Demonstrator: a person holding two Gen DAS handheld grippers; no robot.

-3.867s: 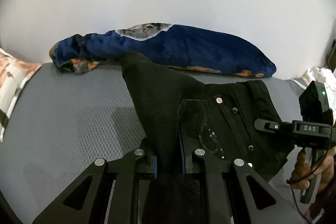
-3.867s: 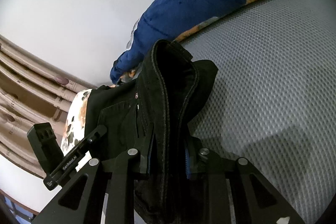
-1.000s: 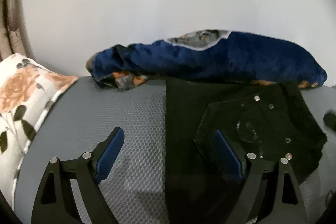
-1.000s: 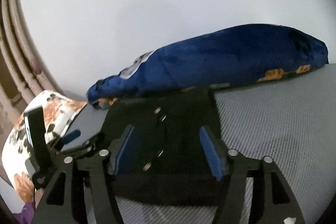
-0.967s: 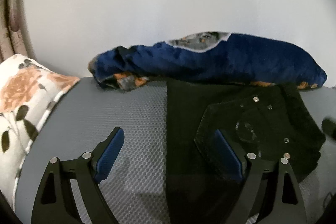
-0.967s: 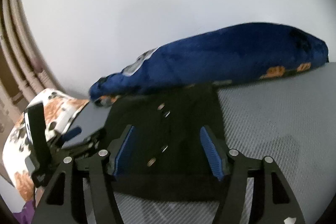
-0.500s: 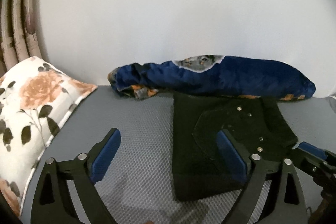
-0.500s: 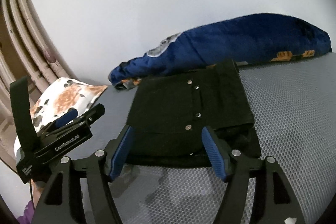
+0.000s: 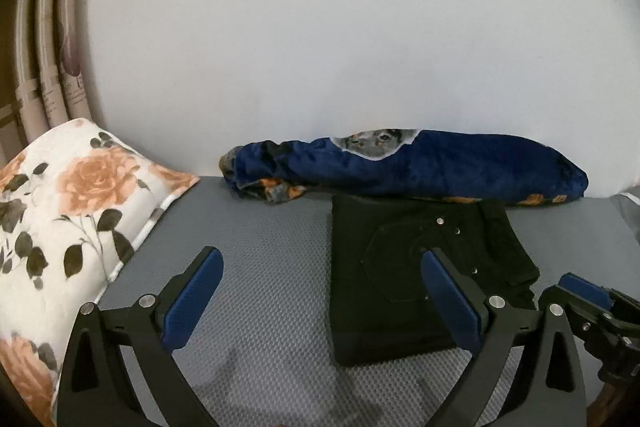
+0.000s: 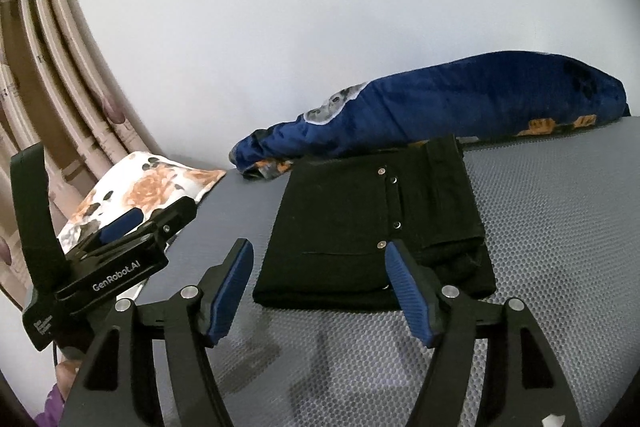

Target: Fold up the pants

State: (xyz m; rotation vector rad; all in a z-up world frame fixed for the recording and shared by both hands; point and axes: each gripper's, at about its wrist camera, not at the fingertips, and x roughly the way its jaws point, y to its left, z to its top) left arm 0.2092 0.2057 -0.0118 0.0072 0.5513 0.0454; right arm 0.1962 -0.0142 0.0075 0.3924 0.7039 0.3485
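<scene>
Both my grippers are off the cloth now; a few seconds ago each one was clamped on a bunched part of the black pants [image 9: 416, 267], and a second ago the pads hung low over the fabric; now the pants lie alone on the grey mat [image 9: 260, 247] as a flat, squared stack, far edge just beside the blue blanket [image 9: 420, 163] along the wall.

Left gripper [image 9: 320, 299]: released, nothing between the pads; its jaws have just been opening wider, and only bare mat and the near left part of the stack show through the gap; seen from the right wrist it hangs off to the left, in front of the flowered pillow [image 10: 152, 187].

Right gripper [image 10: 320, 291]: also released, jaws partly spread and empty, hovering short of the near edge of the stack.

Both views take in more of the bed than a second ago, so I judge both hands have drawn back and up.

Reading: fold looks finished; top layer sits square, rivets facing up; lower layer pokes out slightly at the near right corner [image 10: 476, 267]; a small tidy there at most.
</scene>
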